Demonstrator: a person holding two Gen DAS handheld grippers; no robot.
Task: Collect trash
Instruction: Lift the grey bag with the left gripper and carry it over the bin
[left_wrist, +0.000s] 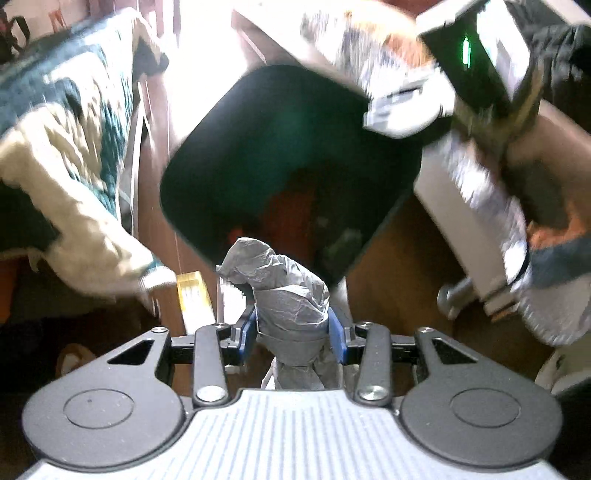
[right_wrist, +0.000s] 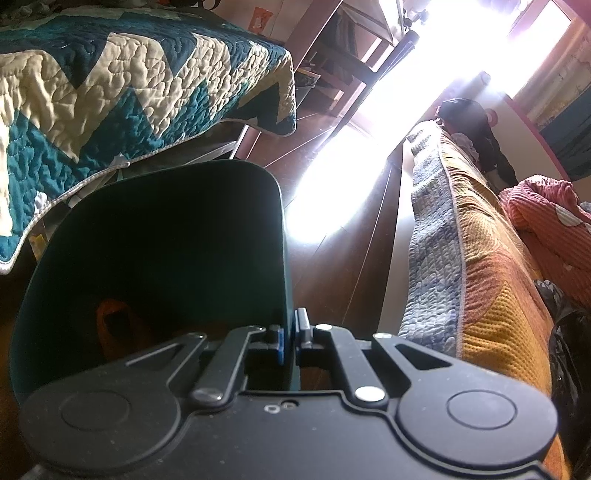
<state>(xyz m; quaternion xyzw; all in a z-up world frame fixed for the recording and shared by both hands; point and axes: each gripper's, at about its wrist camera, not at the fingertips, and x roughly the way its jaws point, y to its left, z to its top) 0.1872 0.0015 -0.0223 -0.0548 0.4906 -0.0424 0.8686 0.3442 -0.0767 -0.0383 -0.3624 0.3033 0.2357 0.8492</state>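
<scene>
Crumpled grey paper (left_wrist: 291, 295) is pinched between the part-open pads of the left gripper (left_wrist: 291, 328) above the dark bin (left_wrist: 280, 147), whose wall is clamped by the nearly closed right gripper (right_wrist: 291, 332), apparently to steady it for the drop.

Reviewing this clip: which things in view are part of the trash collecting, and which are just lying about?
Part of the job:
- crumpled grey paper, clamped in the left gripper
- dark bin, its wall pinched by the right gripper
- orange item already inside the bin

Just lying about:
- teal-and-cream quilt
- orange-and-blue bedspread
- pink blanket
</scene>
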